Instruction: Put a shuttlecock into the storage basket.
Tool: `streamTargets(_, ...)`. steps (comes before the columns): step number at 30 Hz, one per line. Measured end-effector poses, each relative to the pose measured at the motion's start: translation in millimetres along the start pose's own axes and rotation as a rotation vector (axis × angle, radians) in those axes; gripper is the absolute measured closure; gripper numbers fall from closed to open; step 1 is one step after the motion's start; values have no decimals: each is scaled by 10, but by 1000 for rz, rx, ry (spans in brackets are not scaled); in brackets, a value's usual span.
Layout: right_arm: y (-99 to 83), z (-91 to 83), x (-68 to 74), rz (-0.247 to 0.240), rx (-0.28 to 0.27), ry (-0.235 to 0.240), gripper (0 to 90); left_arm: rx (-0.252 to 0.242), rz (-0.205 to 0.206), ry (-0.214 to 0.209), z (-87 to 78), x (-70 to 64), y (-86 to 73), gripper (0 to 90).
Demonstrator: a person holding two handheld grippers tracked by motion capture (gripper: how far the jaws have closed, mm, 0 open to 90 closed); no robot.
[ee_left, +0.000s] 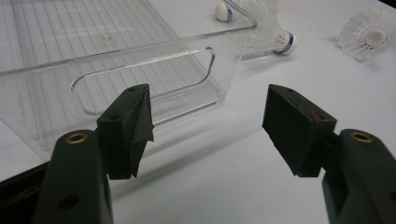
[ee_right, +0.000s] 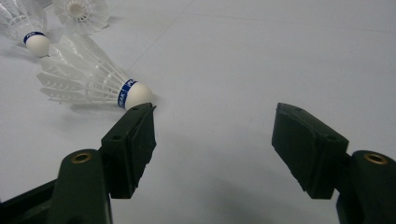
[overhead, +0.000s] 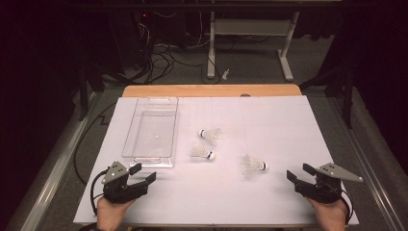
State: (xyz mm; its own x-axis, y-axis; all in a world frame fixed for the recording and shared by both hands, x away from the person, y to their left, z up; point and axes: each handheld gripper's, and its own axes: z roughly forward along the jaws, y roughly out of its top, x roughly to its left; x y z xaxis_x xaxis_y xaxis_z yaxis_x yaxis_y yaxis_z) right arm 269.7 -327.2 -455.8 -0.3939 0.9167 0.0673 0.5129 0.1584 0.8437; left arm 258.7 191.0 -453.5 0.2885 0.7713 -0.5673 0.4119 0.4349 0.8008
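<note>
3 shuttlecocks (overhead: 253, 165) lie mid-worktop (overhead: 288, 125), right of an empty clear tray (overhead: 150, 126). Left gripper (overhead: 140, 176) and right gripper (overhead: 300, 173) rest near, jaws open. Feathers look light, fragile; grip the cork

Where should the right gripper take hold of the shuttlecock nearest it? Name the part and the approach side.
Grip the shuttlecock at its cork, just behind the blue band. It lies on its side, cork pointing toward the right gripper, so come from that side, one of the fingers on each flank. The feather skirt looks fragile.
</note>
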Motion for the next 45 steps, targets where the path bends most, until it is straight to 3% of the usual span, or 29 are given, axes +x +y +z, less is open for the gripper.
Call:
streamTargets(12,-1,2,-2,3,-1,-1,310,-3,17,-17,-3,-58,-1,339)
streamTargets(36,-2,15,-5,11,6,-2,307,7,13,-62,44,-195,-1,336)
streamTargets(45,1,21,7,5,6,-1,307,19,39,-82,93,-286,-7,334)
